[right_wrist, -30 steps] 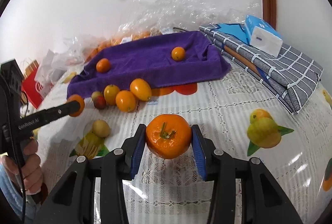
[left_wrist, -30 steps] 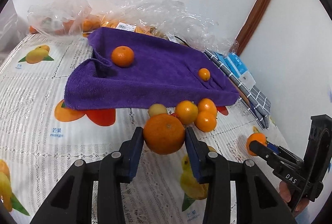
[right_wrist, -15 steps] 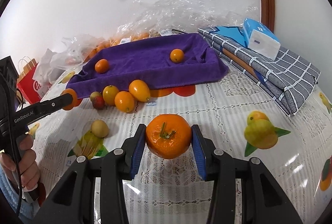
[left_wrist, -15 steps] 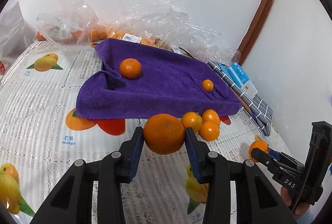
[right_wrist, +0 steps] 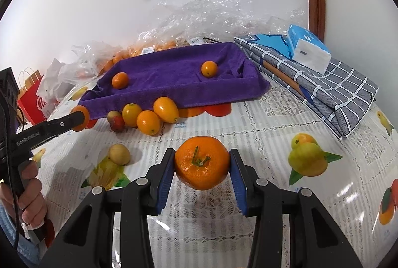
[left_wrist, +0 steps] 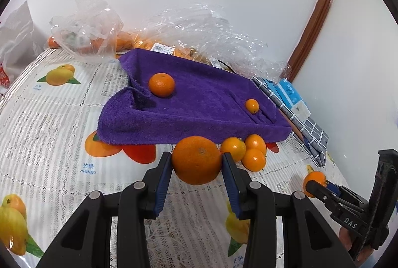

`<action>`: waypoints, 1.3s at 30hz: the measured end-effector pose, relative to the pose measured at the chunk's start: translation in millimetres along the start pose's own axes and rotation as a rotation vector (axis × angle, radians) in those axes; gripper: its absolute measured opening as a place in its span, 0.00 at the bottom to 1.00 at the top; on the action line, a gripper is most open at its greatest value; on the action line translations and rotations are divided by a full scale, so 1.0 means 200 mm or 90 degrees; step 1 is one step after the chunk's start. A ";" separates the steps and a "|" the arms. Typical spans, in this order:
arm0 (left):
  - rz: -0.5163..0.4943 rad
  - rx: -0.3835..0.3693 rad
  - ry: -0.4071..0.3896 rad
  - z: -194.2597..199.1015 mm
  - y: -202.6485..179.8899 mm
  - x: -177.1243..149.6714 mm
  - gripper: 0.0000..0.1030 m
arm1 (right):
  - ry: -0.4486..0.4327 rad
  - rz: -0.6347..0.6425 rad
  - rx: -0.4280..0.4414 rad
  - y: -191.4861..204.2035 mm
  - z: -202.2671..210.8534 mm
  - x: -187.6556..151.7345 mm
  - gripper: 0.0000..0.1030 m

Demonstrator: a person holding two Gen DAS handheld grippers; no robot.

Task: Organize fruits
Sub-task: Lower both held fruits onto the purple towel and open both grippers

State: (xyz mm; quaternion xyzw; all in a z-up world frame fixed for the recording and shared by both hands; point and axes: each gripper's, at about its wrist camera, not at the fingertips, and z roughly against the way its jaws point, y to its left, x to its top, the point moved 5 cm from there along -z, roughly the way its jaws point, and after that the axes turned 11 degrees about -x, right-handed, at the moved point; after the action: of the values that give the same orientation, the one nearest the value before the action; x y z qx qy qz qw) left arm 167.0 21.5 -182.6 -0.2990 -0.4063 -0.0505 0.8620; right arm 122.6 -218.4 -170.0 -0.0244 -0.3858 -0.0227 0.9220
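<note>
Left gripper (left_wrist: 197,163) clamped on orange (left_wrist: 196,159); right gripper (right_wrist: 202,166) clamped on stemmed orange (right_wrist: 202,162); both held above table (right_wrist: 261,123).

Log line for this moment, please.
left gripper: holds orange | right gripper: holds stemmed orange | purple towel: two fruits

Fuzzy purple towel (left_wrist: 199,104), glossy tablecloth (right_wrist: 273,118), crinkled clear plastic bags (left_wrist: 211,29)
</note>
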 end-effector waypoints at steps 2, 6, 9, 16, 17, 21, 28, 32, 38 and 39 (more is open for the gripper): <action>0.006 0.001 -0.005 0.01 0.01 0.01 0.38 | -0.007 0.009 0.000 0.02 0.02 0.02 0.42; -0.004 0.016 -0.044 0.07 -0.01 0.03 0.38 | -0.026 0.017 0.004 0.05 0.04 0.10 0.42; -0.005 0.028 -0.074 0.13 -0.03 0.07 0.38 | -0.035 0.013 0.012 0.07 0.05 0.19 0.42; -0.011 0.045 -0.084 0.19 -0.09 0.27 0.38 | -0.084 0.015 -0.005 0.08 0.05 0.43 0.42; -0.018 0.054 -0.093 0.19 -0.09 0.32 0.38 | -0.092 0.010 -0.003 0.08 0.04 0.47 0.42; -0.027 0.068 -0.118 0.15 -0.08 0.46 0.38 | -0.107 -0.004 -0.007 0.09 -0.03 0.60 0.42; -0.015 0.064 -0.117 -0.05 0.01 0.53 0.38 | -0.102 -0.033 -0.006 0.10 -0.23 0.71 0.42; -0.004 0.076 -0.080 -0.15 0.10 0.45 0.38 | -0.080 -0.038 -0.012 0.09 -0.37 0.64 0.42; 0.021 0.079 -0.051 -0.25 0.17 0.41 0.38 | -0.038 -0.032 -0.041 0.06 -0.52 0.58 0.42; 0.028 0.072 -0.051 -0.25 0.17 0.41 0.38 | -0.038 -0.030 -0.042 0.06 -0.53 0.57 0.42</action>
State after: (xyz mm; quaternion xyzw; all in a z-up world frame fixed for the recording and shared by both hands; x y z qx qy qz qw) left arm 265.4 33.9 -163.7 -0.2608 -0.4357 0.0034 0.8615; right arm 278.6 -216.5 -162.4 -0.0467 -0.4129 -0.0562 0.9078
